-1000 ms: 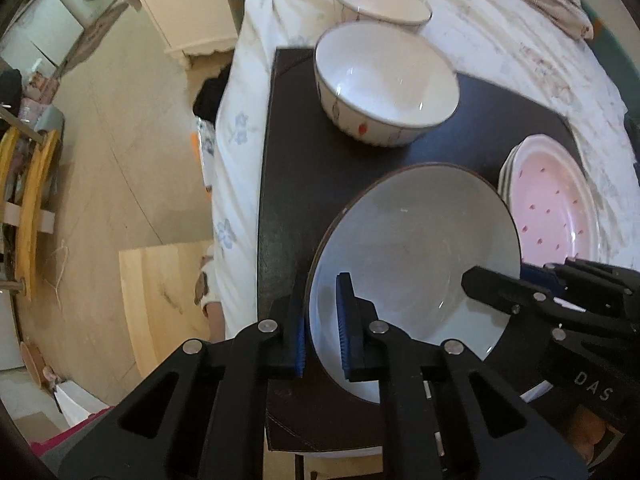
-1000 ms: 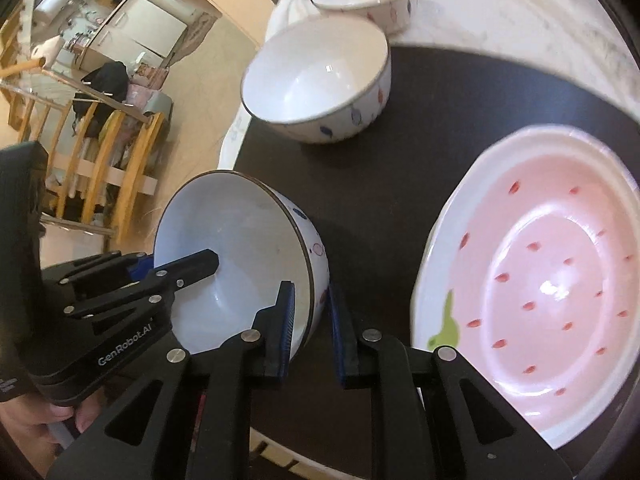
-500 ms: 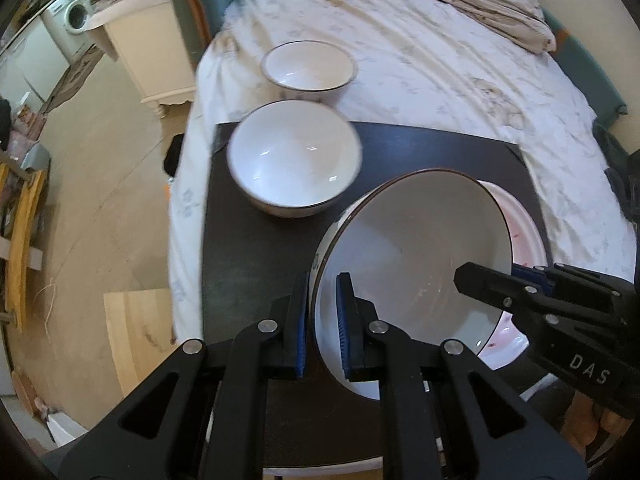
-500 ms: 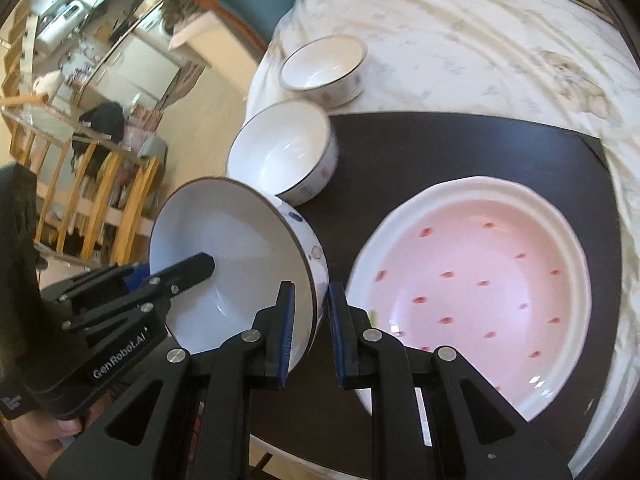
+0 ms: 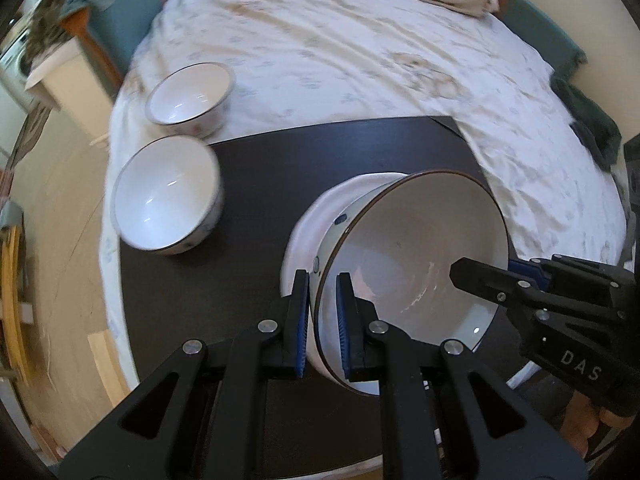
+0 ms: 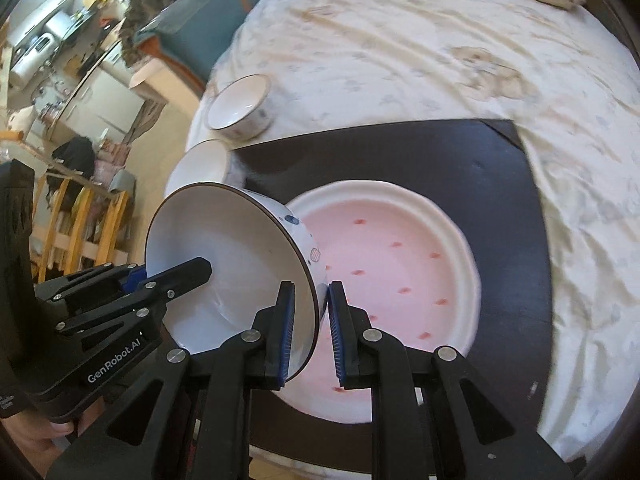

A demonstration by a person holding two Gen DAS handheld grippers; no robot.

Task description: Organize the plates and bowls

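A large white bowl (image 5: 416,280) with a dark brown rim and blue spots on its outer wall is gripped at opposite sides of its rim by two grippers. The left gripper (image 5: 323,320) is closed tight on the rim, one blue pad inside the bowl and one against the outer wall. The right gripper (image 6: 310,328) is likewise closed on the rim at the other side, its jaws parted only by the thickness of the wall. The bowl is held tilted, off the surface, over the left part of a pink plate (image 6: 400,264) with small red marks and a white scalloped edge. The plate is seen lying on a dark mat (image 6: 500,184), which is spread over a pale floral bedsheet (image 6: 440,60). A medium white bowl (image 5: 166,196) is seen upright at the mat's far left edge, and a smaller white bowl (image 5: 188,94) is seen just beyond it on the sheet. Part of a hand (image 6: 28,444) is visible under the left gripper's body.
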